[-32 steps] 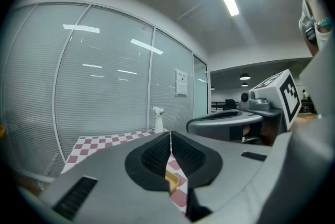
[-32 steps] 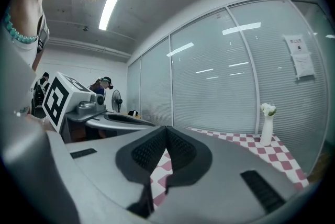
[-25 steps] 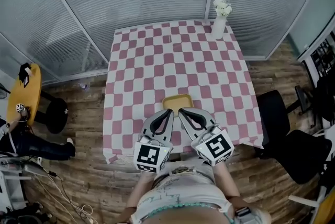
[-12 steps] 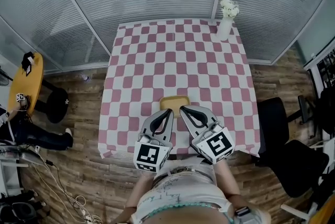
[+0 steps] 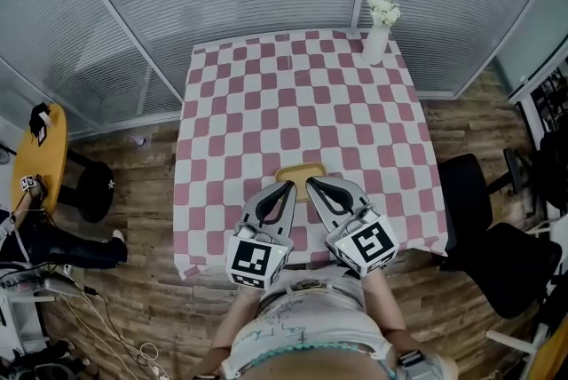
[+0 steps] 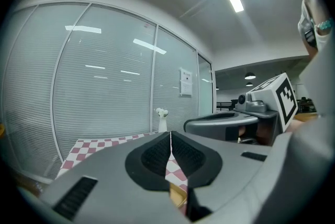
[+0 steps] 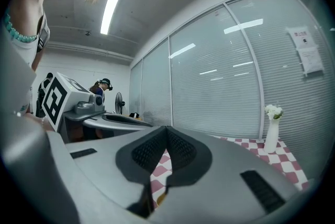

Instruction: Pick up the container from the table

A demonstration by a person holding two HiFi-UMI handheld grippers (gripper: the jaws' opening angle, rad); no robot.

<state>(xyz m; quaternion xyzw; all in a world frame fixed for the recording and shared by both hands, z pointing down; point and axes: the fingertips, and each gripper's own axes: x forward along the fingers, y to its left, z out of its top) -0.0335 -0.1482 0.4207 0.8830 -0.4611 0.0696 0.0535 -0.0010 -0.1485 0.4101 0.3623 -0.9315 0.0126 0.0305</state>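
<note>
A flat yellow container (image 5: 299,173) lies on the pink-and-white checked table (image 5: 231,147), near its front edge. Both grippers hover side by side just in front of it, tips close to its near rim. My left gripper (image 5: 290,186) is shut with nothing in it; its tips meet in the left gripper view (image 6: 170,134), and a sliver of the yellow container (image 6: 178,198) shows below them. My right gripper (image 5: 310,182) is shut and empty too; its tips meet in the right gripper view (image 7: 166,129). Most of the container's near side is hidden behind the jaws.
A white vase with white flowers (image 5: 376,36) stands at the table's far right corner. Frosted glass walls run behind the table. A black chair (image 5: 497,254) stands right of the table; a yellow stool (image 5: 40,156) and a person's legs are at the left.
Both grippers have edged slightly forward toward the container, still shut. The head view has shifted a little.
</note>
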